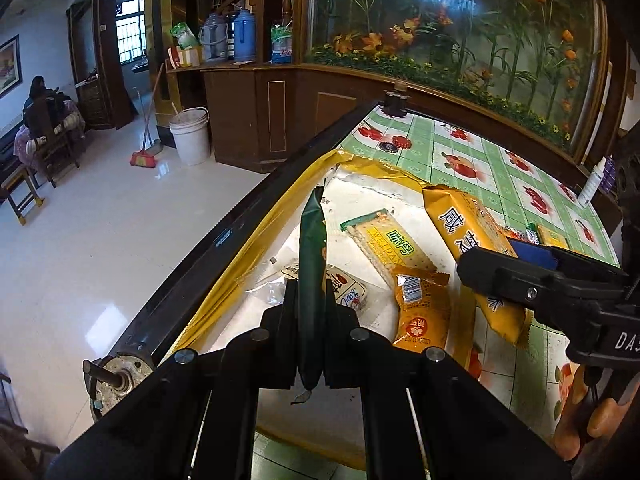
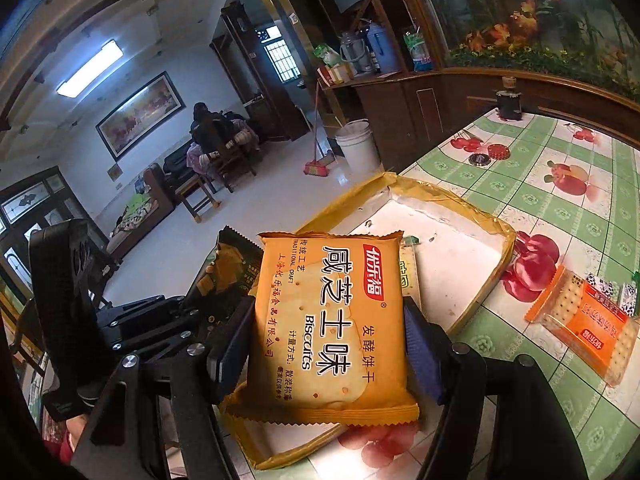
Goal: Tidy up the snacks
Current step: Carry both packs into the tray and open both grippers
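Left wrist view: your left gripper (image 1: pixel 312 332) is clamped on a dark green packet (image 1: pixel 312 264), held edge-on and upright between the pads, over the near end of the tray (image 1: pixel 256 248). Ahead of its tips and lying on the tray's white floor: a clear-wrapped cracker pack (image 1: pixel 384 244) with a green-yellow label, a small orange sachet (image 1: pixel 420 312) just right of the tips, and a small white packet (image 1: pixel 348 290) partly hidden behind the green one. Your right gripper (image 1: pixel 516 280) comes in from the right. Right wrist view: the right gripper (image 2: pixel 332 340) is clamped on a yellow biscuit pack (image 2: pixel 328 328), one pad on each long side, face toward the camera, held above the tray (image 2: pixel 472 304). Your left gripper (image 2: pixel 200 320) sits close on the left with the green packet (image 2: pixel 228 268). Off to the right, on the tablecloth (image 2: pixel 560 208) outside the tray, lies an orange cracker pack (image 2: pixel 584 324).
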